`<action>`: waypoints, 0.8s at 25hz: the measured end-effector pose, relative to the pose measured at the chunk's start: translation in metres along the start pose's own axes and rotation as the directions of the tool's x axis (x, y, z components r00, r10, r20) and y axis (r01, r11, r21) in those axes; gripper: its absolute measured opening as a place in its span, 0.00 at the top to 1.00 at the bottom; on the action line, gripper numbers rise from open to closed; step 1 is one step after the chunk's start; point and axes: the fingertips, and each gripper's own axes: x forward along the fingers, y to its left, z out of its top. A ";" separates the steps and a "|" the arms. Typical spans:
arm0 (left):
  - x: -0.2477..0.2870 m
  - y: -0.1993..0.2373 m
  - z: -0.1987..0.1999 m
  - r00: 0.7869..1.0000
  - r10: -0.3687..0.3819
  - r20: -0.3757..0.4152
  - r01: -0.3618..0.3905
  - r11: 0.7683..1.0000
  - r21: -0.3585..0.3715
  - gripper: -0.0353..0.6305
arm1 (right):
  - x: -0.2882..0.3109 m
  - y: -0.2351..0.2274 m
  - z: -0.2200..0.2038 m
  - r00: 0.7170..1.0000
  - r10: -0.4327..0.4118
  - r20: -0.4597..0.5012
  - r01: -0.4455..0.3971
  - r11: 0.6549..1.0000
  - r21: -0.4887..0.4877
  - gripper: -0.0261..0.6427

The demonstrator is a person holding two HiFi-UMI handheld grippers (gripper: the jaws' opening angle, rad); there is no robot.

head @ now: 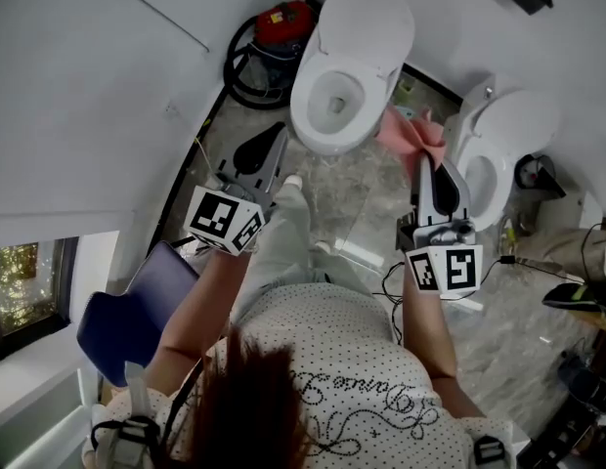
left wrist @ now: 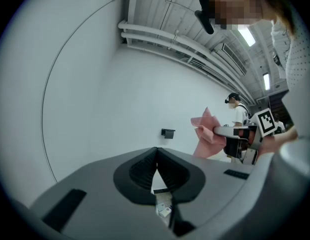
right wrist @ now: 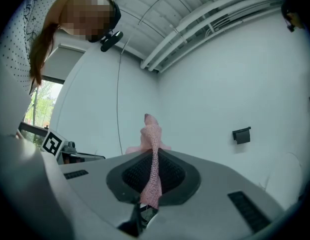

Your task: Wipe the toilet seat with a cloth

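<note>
A white toilet stands ahead on the marble floor with its lid raised. My right gripper is shut on a pink cloth, which hangs in the air to the right of the bowl, apart from it. In the right gripper view the cloth runs up between the shut jaws. My left gripper is shut with nothing in it, held low to the left of the bowl. In the left gripper view its pads meet, and the cloth shows to the right.
A second white toilet stands to the right. A red vacuum with a black hose sits behind the first toilet. A blue seat is at lower left, cables lie at right. A black paper holder hangs on the wall.
</note>
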 end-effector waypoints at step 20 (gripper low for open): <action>0.177 0.187 0.015 0.985 -0.172 -0.014 0.172 0.985 0.002 0.95 | 0.225 -0.053 -0.015 0.988 -0.151 0.010 0.151 0.988 0.008 0.92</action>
